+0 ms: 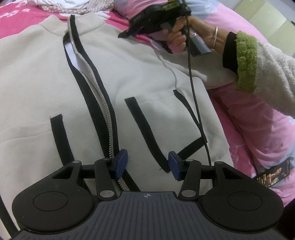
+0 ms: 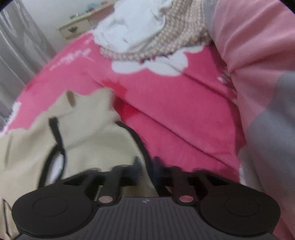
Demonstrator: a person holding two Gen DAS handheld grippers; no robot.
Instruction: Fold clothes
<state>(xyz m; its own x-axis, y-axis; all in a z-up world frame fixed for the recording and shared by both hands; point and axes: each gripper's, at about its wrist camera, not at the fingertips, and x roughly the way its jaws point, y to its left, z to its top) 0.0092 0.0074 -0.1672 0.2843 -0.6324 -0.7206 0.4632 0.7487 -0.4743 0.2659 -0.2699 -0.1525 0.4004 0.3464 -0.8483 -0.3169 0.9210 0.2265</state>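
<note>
Cream zip jacket [image 1: 46, 77] lies front-up on the bed [image 1: 18, 16], pink floral cover. Long axis runs from the hem by the left hand-held gripper [image 1: 148, 164] to the collar at the far end, pointing toward the clothes pile [image 2: 147, 31]. Zipper [image 1: 108, 120] partly undone, black trim along it and on the pockets. Left hand-held gripper released, blue pads apart, nothing between them, hovering over the hem; hem itself hidden under the gripper body. Right hand-held gripper [image 2: 147, 166] at the jacket's black-trimmed shoulder edge, jaws nearly together on that edge, but motion blur makes the grip hard to confirm. In the left view the person's right hand [image 1: 184, 33] holds its handle, cable [image 1: 195, 103] trailing across the jacket. Right sleeve of the jacket cut off behind the person's fuzzy sleeve [image 1: 267, 73].
</note>
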